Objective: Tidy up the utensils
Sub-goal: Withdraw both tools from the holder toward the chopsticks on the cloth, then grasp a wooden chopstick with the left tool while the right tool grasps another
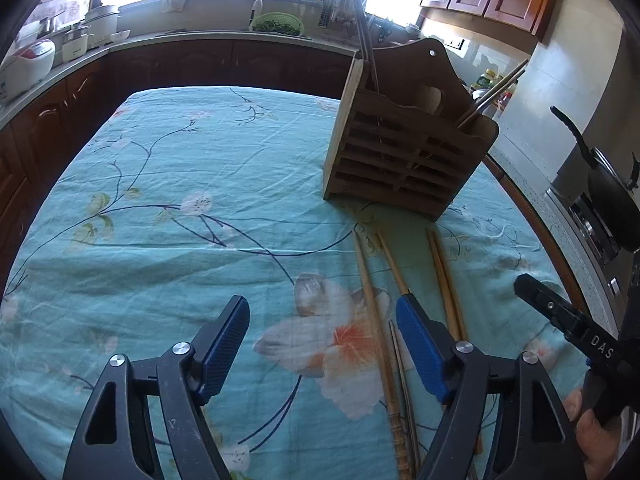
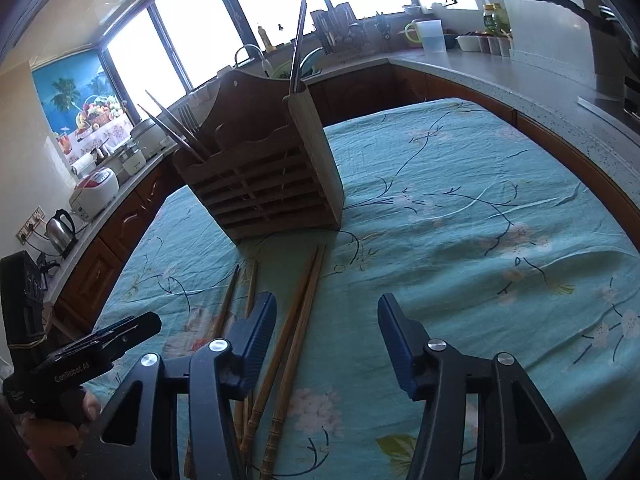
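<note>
A wooden slatted utensil holder [image 1: 400, 152] stands on the table, also in the right wrist view [image 2: 264, 184], with metal chopsticks [image 1: 362, 28] and other utensils standing in it. Several bamboo chopsticks [image 1: 376, 320] lie on the teal floral tablecloth [image 1: 180, 220] in front of it; they also show in the right wrist view [image 2: 296, 320]. My left gripper [image 1: 322, 312] is open and empty, with the chopsticks by its right finger. My right gripper [image 2: 326, 312] is open and empty, with a chopstick pair beside its left finger. Each gripper shows at the edge of the other's view.
Kitchen counters with dark wooden cabinets wrap around the table. A rice cooker [image 1: 24, 64] and kettle [image 2: 60, 228] stand on the left counter, a sink with a green basket [image 1: 276, 24] at the back, and a black pan [image 1: 608, 196] on the stove at right.
</note>
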Motion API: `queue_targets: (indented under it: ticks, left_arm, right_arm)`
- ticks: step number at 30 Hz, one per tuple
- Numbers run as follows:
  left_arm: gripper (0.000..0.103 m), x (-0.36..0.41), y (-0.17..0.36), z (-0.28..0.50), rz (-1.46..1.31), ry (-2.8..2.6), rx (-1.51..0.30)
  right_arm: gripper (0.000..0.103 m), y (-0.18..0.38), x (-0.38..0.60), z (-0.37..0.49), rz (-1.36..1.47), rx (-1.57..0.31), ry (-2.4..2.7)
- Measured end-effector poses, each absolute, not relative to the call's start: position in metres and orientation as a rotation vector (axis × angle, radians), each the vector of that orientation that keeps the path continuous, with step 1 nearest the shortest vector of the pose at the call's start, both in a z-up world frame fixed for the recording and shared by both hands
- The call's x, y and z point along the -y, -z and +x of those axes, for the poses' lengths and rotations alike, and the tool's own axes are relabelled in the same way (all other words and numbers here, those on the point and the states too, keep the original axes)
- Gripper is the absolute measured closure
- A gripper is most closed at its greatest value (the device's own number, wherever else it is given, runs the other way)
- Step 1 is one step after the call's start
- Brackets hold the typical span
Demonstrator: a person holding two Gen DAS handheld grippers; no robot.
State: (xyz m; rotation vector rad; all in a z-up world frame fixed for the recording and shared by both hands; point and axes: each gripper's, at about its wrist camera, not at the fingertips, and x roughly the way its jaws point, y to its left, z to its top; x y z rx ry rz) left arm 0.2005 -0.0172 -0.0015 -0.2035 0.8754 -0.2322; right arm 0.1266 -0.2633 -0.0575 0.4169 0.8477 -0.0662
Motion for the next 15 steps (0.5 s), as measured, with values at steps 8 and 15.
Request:
queue_targets:
  ticks: [8, 15]
  left_arm:
    - [0.052, 0.044, 0.015, 0.248, -0.133, 0.269, -0.936]
    - [0.068, 0.062, 0.035, 0.278, -0.083, 0.276, -0.990]
  right_arm:
    - [0.080, 0.085, 0.253, 0.174, 0.356, -0.963, 0.039]
    - [0.087, 0.100, 0.247, 0.196, 0.289, -1.028, 0.027]
